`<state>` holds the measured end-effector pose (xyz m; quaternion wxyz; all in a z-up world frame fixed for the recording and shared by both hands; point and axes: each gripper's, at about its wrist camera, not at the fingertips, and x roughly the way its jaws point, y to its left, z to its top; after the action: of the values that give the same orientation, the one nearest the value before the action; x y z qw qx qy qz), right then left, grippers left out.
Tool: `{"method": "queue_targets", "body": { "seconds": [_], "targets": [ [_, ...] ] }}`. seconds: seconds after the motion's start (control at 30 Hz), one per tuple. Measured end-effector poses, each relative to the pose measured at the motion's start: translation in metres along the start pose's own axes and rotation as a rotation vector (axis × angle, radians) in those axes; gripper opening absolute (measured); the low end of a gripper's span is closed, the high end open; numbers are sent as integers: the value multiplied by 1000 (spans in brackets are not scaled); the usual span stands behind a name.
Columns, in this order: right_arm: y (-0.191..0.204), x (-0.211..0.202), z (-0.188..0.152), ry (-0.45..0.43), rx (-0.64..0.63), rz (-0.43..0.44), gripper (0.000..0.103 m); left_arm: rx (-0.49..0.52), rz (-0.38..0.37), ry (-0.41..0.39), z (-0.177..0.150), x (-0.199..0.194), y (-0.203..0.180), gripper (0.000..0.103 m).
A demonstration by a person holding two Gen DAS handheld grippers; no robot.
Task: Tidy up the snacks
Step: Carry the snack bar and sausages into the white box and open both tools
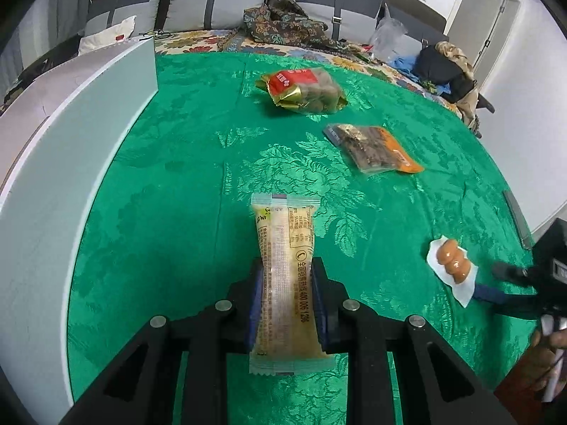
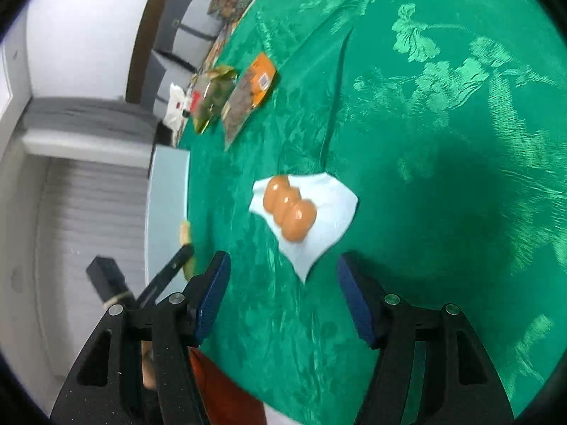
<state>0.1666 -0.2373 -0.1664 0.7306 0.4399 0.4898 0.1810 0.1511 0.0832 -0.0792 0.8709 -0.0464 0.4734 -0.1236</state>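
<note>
The left gripper (image 1: 287, 294) clamps a long pale snack packet (image 1: 285, 269) above the green tablecloth (image 1: 170, 184). A white box (image 1: 71, 163) stands at the left. Farther off lie a red-and-gold bag (image 1: 301, 88) and an orange packet (image 1: 375, 148). At the right, the right gripper (image 1: 496, 283) reaches toward a sausage pack (image 1: 452, 265).

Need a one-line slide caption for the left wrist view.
Left claw shut on a long beige snack pack above the green tablecloth; three more snacks lie ahead, white box at left.
</note>
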Motion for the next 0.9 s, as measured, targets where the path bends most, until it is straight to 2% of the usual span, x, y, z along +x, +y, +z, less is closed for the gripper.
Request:
{"method": "queue_targets", "body": {
  "seconds": [0.2, 0.27, 0.33, 0.4, 0.47, 0.53, 0.6, 0.67, 0.73, 0.8, 0.9],
  "targets": [
    [-1, 17, 7, -93, 66, 149, 64, -24, 3, 8, -5, 0, 8, 24],
    [6, 23, 10, -112, 76, 168, 64, -36, 2, 10, -7, 1, 11, 24],
    [12, 29, 15, -117, 59, 136, 57, -40, 3, 15, -8, 2, 12, 24],
    [15, 36, 20, -123, 81, 54, 32, -45, 2, 20, -10, 3, 14, 24],
    [2, 39, 21, -141, 182, 39, 14, -50, -1, 23, -12, 3, 16, 24],
    [-3, 38, 23, -172, 235, 71, 15, -56, -8, 21, -13, 1, 16, 24],
    [2, 36, 23, -174, 196, 67, 15, -67, -29, 8, -13, -7, 17, 24],
    [6, 31, 20, -179, 179, 143, 15, -82, -51, -13, -11, -18, 19, 24],
    [12, 28, 18, -181, 166, 183, 15, -107, -86, -40, -7, -35, 23, 24],
    [30, 24, 15, -169, 127, 207, 15, -135, -119, -76, -3, -57, 31, 24],
    [81, 25, 10, -128, 10, 226, 16, -181, -131, -138, 0, -95, 58, 24]
  ]
}}
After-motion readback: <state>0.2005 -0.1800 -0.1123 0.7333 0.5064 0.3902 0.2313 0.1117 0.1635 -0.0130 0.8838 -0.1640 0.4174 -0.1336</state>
